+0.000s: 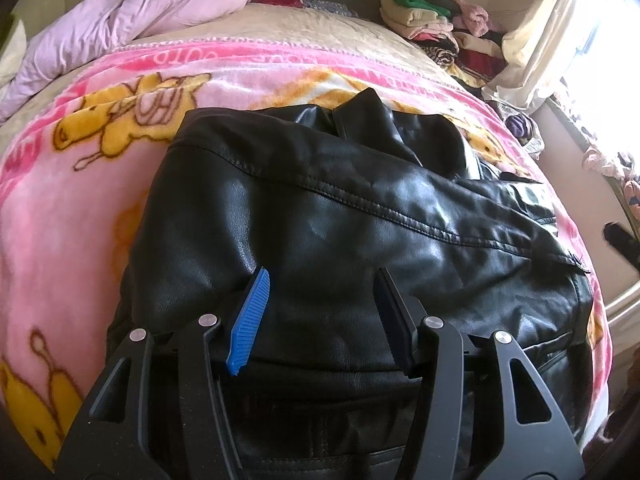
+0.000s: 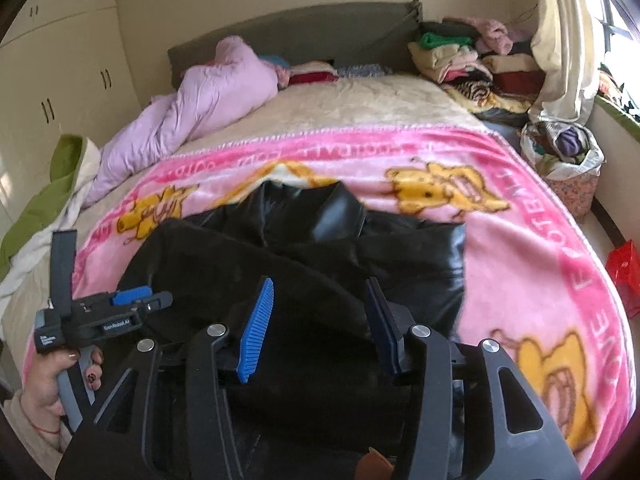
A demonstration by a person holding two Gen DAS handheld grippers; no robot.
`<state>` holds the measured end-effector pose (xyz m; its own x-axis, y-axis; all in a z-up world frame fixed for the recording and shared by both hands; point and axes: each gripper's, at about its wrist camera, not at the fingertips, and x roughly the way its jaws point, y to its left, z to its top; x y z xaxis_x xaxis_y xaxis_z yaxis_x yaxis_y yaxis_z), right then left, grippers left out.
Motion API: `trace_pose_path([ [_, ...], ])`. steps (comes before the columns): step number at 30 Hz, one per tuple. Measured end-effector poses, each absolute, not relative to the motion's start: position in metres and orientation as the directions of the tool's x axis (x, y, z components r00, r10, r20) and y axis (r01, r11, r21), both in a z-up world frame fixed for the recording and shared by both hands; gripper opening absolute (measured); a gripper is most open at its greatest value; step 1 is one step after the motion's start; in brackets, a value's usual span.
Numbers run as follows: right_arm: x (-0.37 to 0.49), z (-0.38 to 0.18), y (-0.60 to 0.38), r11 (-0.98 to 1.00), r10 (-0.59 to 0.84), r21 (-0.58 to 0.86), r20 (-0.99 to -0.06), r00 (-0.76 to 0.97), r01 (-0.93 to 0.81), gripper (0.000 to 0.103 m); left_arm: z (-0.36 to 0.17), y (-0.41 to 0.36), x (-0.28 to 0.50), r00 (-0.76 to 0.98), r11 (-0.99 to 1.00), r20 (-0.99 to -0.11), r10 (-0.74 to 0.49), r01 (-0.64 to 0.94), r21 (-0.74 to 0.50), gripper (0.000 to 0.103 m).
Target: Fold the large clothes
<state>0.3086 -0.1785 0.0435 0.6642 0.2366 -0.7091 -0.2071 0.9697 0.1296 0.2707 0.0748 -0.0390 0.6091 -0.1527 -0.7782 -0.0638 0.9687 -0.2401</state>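
Only the right wrist view showed the left hand-held gripper (image 2: 154, 300), its grip state unclear there. The black jacket (image 1: 320, 208) lay on the bed (image 2: 360, 96) under both hand-held grippers, the left (image 1: 320, 280) and the right hand-held gripper (image 2: 320, 292) both released.

The black jacket (image 1: 340, 208) under my left claw (image 1: 320, 280) looks like glossy, smooth leather with stitched seams. The pink blanket (image 1: 72, 208) is fuzzy fleece. My blue pads (image 1: 250, 320) are ribbed, matt plastic.

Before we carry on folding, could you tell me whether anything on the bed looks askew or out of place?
The black leather jacket lies only partly folded on the pink blanket: its collar stands up rumpled, and one sleeve is laid diagonally across the body. Both tongs, left and right, are open above it. Nothing looks damaged.
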Motion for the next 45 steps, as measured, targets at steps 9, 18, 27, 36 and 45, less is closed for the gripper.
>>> trace_pose_path([
  [9, 0.324, 0.007, -0.159, 0.977, 0.192, 0.097, -0.784, 0.591, -0.19, 0.057, -0.042, 0.075, 0.272, 0.606, 0.969, -0.78, -0.156, -0.062, -0.241, 0.046],
  [18, 0.349, -0.047, -0.167, 0.987, 0.148, 0.097, -0.854, 0.498, -0.127, 0.058, -0.042, 0.076, 0.272, 0.603, 0.963, -0.779, -0.173, -0.061, -0.261, 0.046],
  [27, 0.328, -0.024, -0.156, 0.982, 0.147, 0.051, -0.808, 0.571, -0.18, 0.06, -0.038, 0.072, 0.27, 0.609, 0.975, -0.78, -0.146, -0.044, -0.218, 0.046],
  [36, 0.298, -0.026, -0.143, 0.96, 0.207, 0.069, -0.825, 0.526, -0.27, 0.06, -0.032, 0.051, 0.255, 0.593, 0.988, -0.793, -0.142, 0.034, -0.152, 0.048],
  [45, 0.305, -0.05, -0.15, 0.966, 0.23, 0.144, -0.853, 0.468, -0.213, 0.061, -0.047, 0.045, 0.259, 0.573, 0.993, -0.811, -0.12, 0.05, -0.111, 0.048],
])
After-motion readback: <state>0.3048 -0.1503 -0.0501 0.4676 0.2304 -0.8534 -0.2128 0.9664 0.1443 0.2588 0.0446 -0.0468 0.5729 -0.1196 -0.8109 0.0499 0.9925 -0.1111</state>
